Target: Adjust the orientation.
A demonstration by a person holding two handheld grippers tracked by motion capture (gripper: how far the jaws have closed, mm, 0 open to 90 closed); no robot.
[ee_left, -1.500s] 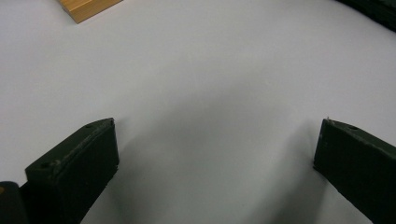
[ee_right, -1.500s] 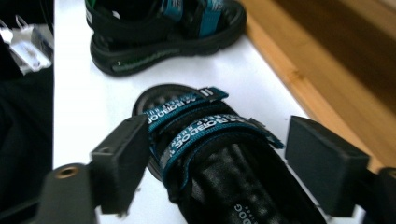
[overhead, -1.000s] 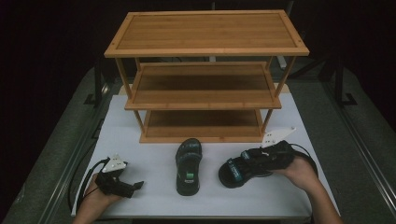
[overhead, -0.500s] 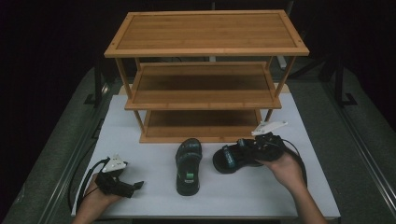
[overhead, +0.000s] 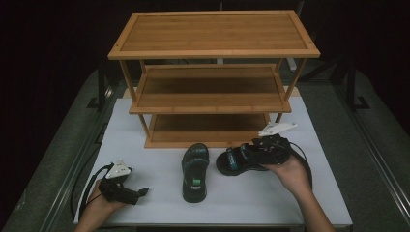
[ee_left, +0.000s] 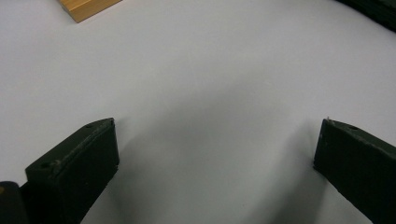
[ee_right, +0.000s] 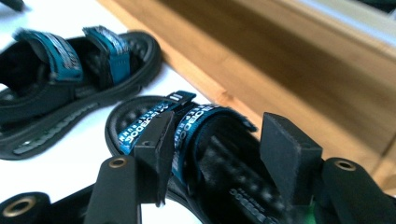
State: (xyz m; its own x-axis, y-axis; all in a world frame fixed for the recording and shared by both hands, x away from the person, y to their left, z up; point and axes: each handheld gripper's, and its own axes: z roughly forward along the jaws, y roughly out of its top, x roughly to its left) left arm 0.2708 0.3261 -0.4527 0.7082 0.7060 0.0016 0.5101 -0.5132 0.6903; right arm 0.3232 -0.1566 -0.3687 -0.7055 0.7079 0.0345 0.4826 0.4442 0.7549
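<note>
The right tongs (ee_right: 212, 154) have just been opening; their jaws now straddle a sandal (overhead: 241, 158) without pressing it, just in front of the wooden rack (overhead: 212, 77). The other sandal (overhead: 194, 171) lies beside it. The left tongs (ee_left: 217, 158) gape empty over the white desk (overhead: 145, 203).

The high view looks forward and down from the person's side onto the white table (overhead: 145, 203), far enough back to take in the whole wooden rack (overhead: 212, 72) in the upper half of the frame. The left gripper view sits close above the table (ee_left: 210, 93), facing down, with a rack (ee_left: 86, 7) corner at its upper left. The right gripper view looks low and near along a sandal (ee_right: 210, 140) toward the rack (ee_right: 289, 60); it shares both sandals with the high view.
</note>
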